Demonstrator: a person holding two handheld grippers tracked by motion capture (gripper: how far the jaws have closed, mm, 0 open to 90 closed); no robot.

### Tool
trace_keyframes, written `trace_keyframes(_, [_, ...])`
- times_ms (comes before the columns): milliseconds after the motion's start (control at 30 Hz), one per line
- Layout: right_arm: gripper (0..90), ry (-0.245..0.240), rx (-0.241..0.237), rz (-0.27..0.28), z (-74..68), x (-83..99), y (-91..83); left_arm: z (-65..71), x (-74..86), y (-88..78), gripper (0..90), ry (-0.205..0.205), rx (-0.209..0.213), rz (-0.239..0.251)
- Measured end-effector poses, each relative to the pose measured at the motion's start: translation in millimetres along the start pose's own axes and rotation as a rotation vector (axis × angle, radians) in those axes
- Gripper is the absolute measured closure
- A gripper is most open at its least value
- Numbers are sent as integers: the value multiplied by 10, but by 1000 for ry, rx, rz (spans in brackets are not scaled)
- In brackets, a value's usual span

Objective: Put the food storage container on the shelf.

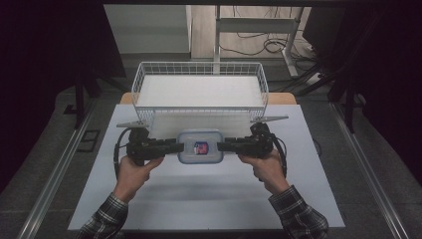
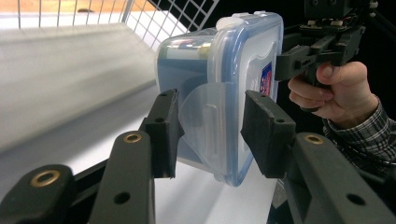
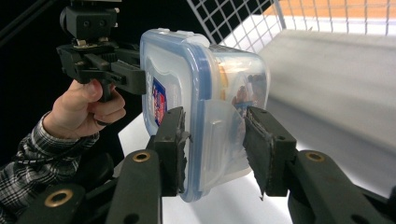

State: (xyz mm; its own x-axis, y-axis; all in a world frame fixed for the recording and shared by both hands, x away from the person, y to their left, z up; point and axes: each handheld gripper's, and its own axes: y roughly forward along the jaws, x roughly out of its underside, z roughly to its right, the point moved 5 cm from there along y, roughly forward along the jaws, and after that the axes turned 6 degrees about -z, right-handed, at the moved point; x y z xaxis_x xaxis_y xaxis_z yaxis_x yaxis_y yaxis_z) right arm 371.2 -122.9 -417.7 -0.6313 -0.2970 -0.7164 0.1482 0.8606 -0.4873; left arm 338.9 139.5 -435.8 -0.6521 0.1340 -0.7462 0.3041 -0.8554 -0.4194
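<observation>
White table [image 1: 164,199] below wire basket [image 1: 200,74]: left tongs [image 1: 175,148] and right tongs [image 1: 222,146] clamp opposite ends of lidded container [image 1: 200,147], keeping it level, just before basket.

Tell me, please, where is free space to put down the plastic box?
The wire basket holds bare room across its whole white floor. The white table is bare between the person's forearms. It is crowded only around the box, gripped by left gripper and right gripper.

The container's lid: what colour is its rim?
Blue rim on the clear container lid; right gripper view shows it best.
</observation>
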Motion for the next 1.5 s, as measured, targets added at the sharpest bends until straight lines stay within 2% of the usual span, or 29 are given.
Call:
trace_keyframes(200, [586,-6,7,19,10,-204,-60,4,-251,-43,575,16,-9,7])
trace_keyframes(500, [582,-16,22,54,20,-649,-152,-21,-640,-131,575,37,-17,15])
trace_keyframes(533, [582,-15,23,56,27,-687,-156,-43,-722,-148,575,37,-19,15])
trace_keyframes(567, [582,-15,23,56,27,-687,-156,-43,-722,-148,575,37,-19,15])
trace_keyframes(600, [581,-10,25,62,46,-769,-157,-60,-772,-157,574,36,-21,13])
trace_keyframes(767, [580,-3,26,70,97,-890,-149,-142,-954,-169,573,32,-24,-5])
trace_keyframes(1067, [579,39,20,72,281,-1164,-113,-329,-1261,-146,571,13,-23,-28])
trace_keyframes(1200, [579,48,27,79,356,-1260,-92,-426,-1353,-123,570,7,-20,-25])
trace_keyframes(1500, [575,69,34,82,519,-1371,-7,-599,-1432,-60,558,-24,-31,0])
